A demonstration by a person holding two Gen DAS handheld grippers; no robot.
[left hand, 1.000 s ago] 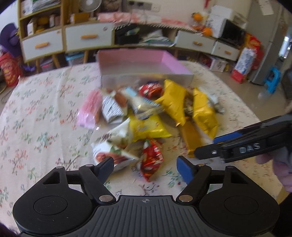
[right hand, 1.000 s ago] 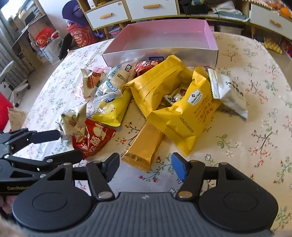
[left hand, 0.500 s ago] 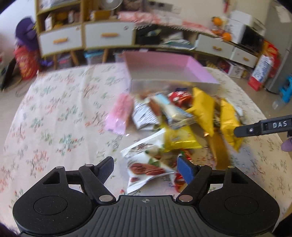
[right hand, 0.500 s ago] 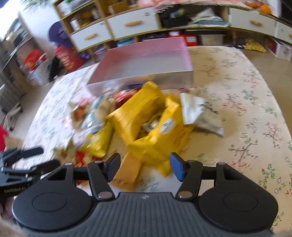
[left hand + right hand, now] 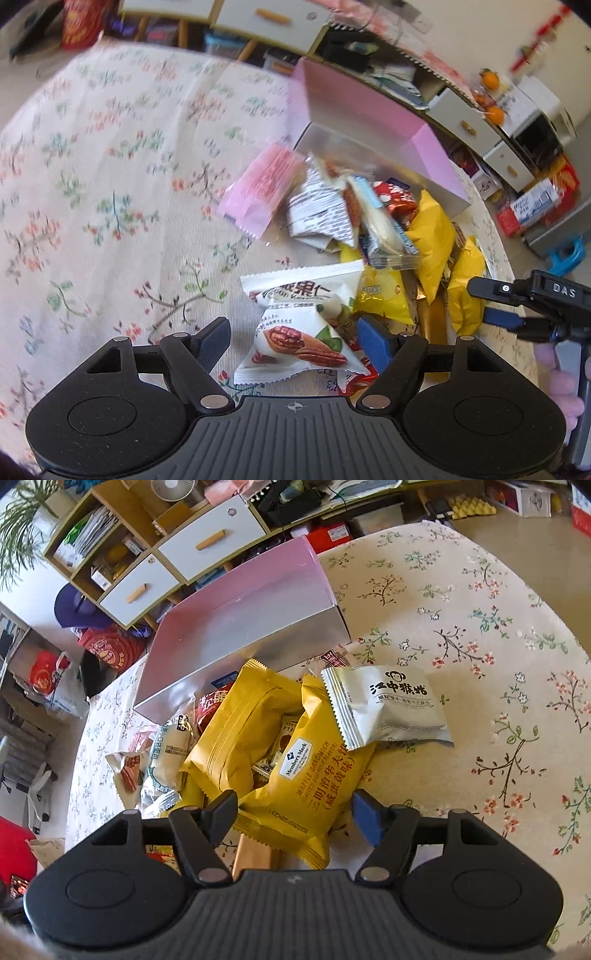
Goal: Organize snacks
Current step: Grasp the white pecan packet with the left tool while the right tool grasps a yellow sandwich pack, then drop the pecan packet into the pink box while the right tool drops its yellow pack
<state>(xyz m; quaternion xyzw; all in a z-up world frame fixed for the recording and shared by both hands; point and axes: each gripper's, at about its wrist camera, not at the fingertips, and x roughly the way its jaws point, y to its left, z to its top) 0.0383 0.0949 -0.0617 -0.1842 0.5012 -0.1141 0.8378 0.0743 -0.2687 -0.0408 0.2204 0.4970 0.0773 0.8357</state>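
Note:
A heap of snack packets lies on the flowered tablecloth in front of a pink box, which has a silver front wall. My left gripper is open and tilted down over a white pecan packet. That packet lies between the fingers, and the pads are not pressing on it. My right gripper is opening its jaws around the near end of a yellow waffle sandwich packet, without gripping it. A gold bar lies under that packet.
A pink packet lies at the heap's left edge and a white monkey-logo packet at its right. A second yellow packet leans on the pile. Drawer cabinets stand behind the table. A person's hand holds the right gripper.
Both views have rolled. My left gripper moved left and down until the pecan packet lay between its fingers. My right gripper closed in on the yellow packet and its jaws widened.

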